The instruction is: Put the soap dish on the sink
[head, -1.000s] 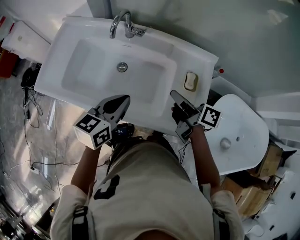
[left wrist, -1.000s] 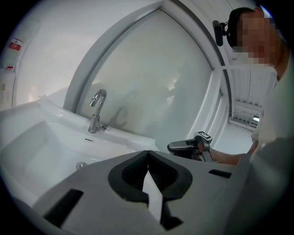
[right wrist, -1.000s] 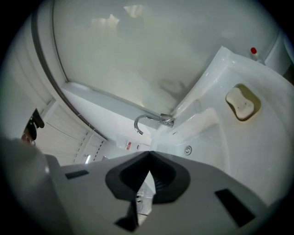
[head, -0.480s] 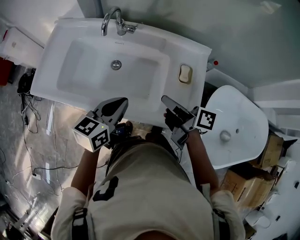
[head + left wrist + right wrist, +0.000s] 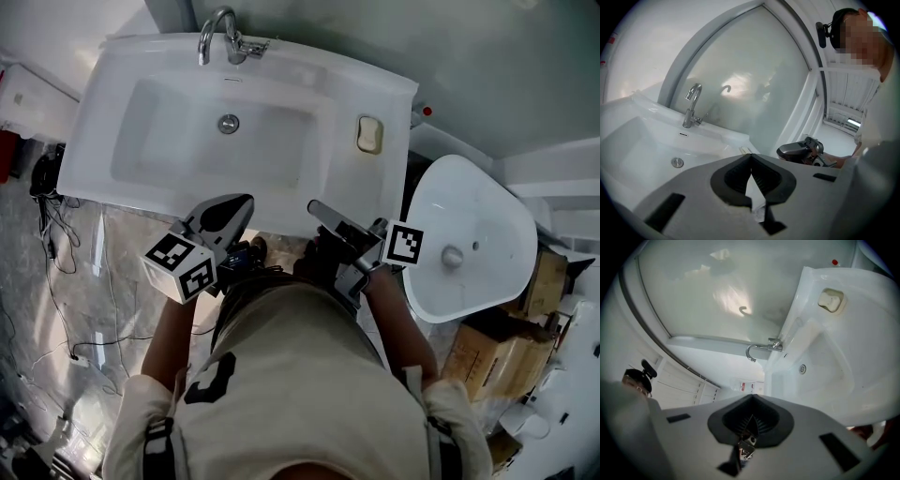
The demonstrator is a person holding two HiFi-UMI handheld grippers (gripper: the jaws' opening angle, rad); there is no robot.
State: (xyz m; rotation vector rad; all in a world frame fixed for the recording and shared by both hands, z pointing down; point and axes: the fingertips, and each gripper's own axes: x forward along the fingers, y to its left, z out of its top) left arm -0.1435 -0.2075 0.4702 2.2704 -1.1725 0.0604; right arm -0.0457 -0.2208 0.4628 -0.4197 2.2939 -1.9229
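The beige soap dish [image 5: 369, 134] lies on the white sink's [image 5: 375, 75] right ledge, beside the basin; it also shows in the right gripper view as the soap dish [image 5: 831, 299] at the upper right. My right gripper [image 5: 314, 205] hangs shut and empty in front of the sink's near edge, apart from the dish. Its jaws [image 5: 751, 398] meet with nothing between them. My left gripper [image 5: 247, 200] is also shut and empty, level with the sink's front rim, its tips [image 5: 750, 155] together.
A chrome faucet [image 5: 220, 37] stands at the sink's back, with the drain [image 5: 228, 123] in the basin. A second loose white basin [image 5: 464, 239] lies to the right, with cardboard boxes [image 5: 487, 352] beyond it. Cables [image 5: 56, 216] trail over the floor at the left.
My right gripper has drawn back from the soap dish, towards the person and leftward, rolling a little. The dish stays on the ledge. The left gripper has barely shifted.
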